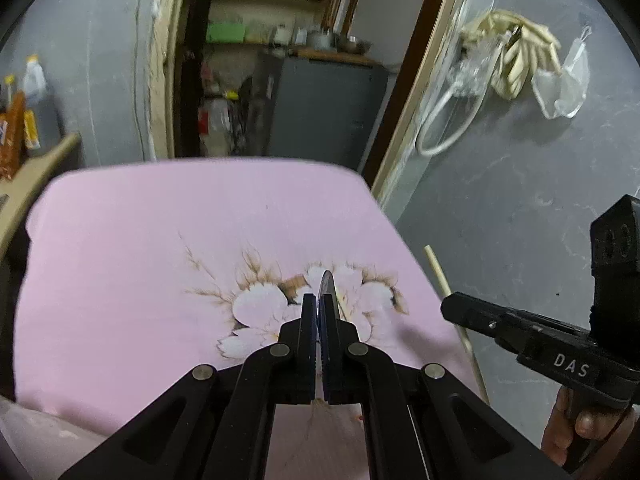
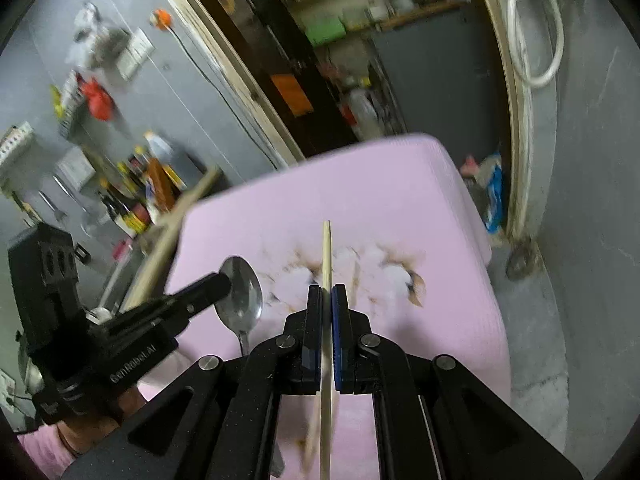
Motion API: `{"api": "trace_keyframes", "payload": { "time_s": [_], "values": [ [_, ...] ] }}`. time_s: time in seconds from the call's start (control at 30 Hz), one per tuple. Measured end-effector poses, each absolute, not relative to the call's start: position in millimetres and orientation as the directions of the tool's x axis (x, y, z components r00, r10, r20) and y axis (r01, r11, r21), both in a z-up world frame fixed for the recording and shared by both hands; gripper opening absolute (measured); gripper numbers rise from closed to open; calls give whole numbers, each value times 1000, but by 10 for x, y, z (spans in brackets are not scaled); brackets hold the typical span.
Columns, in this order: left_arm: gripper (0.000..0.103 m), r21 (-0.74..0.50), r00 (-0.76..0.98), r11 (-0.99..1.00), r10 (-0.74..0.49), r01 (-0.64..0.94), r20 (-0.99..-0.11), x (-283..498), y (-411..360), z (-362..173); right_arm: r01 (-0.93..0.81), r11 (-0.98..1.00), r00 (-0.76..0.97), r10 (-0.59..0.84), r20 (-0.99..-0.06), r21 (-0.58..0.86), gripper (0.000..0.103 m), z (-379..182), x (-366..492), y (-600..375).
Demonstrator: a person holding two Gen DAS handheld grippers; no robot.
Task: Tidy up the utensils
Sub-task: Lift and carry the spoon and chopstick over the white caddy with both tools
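Grey concrete walls and an open doorway onto cluttered shelves form the background; in the foreground stands a table under a pink cloth (image 1: 120, 240) printed with a flower.

Left gripper (image 1: 319, 304): jaws together, clamped on a metal spoon (image 2: 239, 292). In the left wrist view only the bowl's edge shows above the pads; the right wrist view shows the bowl in full, near the left side of the cloth, and apparently held above it.

Right gripper (image 2: 327, 292): jaws together, clamped on a pale wooden chopstick (image 2: 327, 256), which runs through the pads and points toward the far side of the table. It appears held clear of the cloth.

Finding: both utensils are in hand, so the pick-up step looks complete and the carry is under way. No holder, tray or drawer is visible in either view, so the destination cannot be determined.

Requirement for the next move: keep both grips firm, carry each utensil to its place, and release only once it is supported.
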State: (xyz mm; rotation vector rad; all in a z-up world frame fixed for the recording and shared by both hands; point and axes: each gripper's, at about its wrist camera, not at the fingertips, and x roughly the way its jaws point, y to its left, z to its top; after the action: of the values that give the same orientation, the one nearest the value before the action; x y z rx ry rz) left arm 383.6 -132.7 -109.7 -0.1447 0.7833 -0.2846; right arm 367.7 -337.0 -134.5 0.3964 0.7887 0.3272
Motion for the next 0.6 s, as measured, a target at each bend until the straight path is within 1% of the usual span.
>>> {"api": "trace_keyframes", "payload": {
  "time_s": [0.27, 0.37, 0.6],
  "values": [
    [2, -202, 800, 960, -275, 195, -532, 3433, -1136, -529, -167, 876, 771, 402, -494, 453, 4, -741, 3515, -3241],
    [2, -204, 824, 958, -278, 201, -493, 3311, -1008, -308, -184, 868, 806, 401, -434, 461, 4, -497, 3386, -3154],
    [2, -185, 865, 965, -251, 188, -435, 3088, -675, 167, -245, 848, 877, 401, -265, 470, 4, 25, 3167, -2840]
  ]
}}
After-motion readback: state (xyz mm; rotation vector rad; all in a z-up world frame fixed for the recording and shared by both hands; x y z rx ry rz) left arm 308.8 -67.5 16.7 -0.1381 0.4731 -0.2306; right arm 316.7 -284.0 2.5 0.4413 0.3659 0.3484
